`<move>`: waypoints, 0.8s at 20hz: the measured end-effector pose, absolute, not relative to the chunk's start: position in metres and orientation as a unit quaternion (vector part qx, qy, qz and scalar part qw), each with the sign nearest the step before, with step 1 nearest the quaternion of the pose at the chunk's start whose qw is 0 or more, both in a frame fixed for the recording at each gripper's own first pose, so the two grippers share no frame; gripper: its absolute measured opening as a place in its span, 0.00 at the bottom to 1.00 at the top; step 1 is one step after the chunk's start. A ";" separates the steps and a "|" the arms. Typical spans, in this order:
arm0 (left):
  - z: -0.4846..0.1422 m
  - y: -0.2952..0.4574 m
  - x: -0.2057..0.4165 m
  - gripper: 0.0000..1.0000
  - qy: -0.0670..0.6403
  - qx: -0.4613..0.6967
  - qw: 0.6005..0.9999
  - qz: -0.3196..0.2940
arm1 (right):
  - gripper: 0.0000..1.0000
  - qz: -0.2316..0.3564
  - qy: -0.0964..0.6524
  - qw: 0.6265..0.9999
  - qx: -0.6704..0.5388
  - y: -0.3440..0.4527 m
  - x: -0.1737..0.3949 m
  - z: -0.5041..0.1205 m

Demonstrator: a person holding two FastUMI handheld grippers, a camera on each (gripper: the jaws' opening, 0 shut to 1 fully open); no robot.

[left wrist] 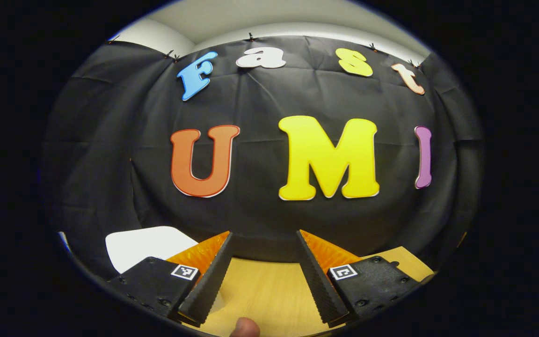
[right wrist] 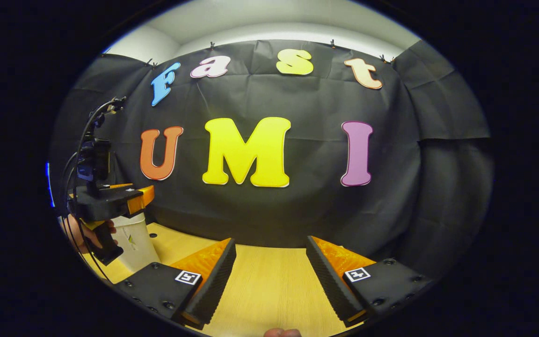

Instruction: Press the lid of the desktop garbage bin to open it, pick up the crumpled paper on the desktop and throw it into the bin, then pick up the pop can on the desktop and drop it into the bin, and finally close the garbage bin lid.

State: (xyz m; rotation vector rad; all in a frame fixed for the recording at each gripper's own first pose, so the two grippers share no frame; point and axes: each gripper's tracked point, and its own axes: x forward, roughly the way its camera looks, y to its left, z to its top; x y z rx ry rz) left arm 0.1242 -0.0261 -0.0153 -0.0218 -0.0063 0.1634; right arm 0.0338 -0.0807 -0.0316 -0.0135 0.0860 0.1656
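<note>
Your fingertip (left wrist: 245, 327) peeks in at the bottom edge of the left gripper view, just below the left gripper (left wrist: 264, 274), whose fingers (left wrist: 208, 281) stand spread apart above the bare wooden tabletop (left wrist: 269, 290) with nothing between them. Past the left-hand finger sits the white garbage bin (left wrist: 145, 245), its flat top showing against the black cloth wall (left wrist: 251, 215).

Your right gripper (right wrist: 269, 281) also has its fingers (right wrist: 332, 281) wide apart over the tabletop (right wrist: 269, 290), holding nothing. From the right gripper view, you can see your hand (right wrist: 78, 236) holding the left gripper (right wrist: 110, 199) off to the left, raised directly over the garbage bin (right wrist: 134, 241), which stands on the tabletop near the cloth wall (right wrist: 297, 220). Whether the bin's lid is open or shut, you cannot tell from here.
</note>
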 end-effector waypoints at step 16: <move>-0.112 -0.145 0.100 0.87 0.019 -0.032 0.999 0.014 | 0.96 0.016 0.016 1.000 0.009 -0.156 0.072 -0.108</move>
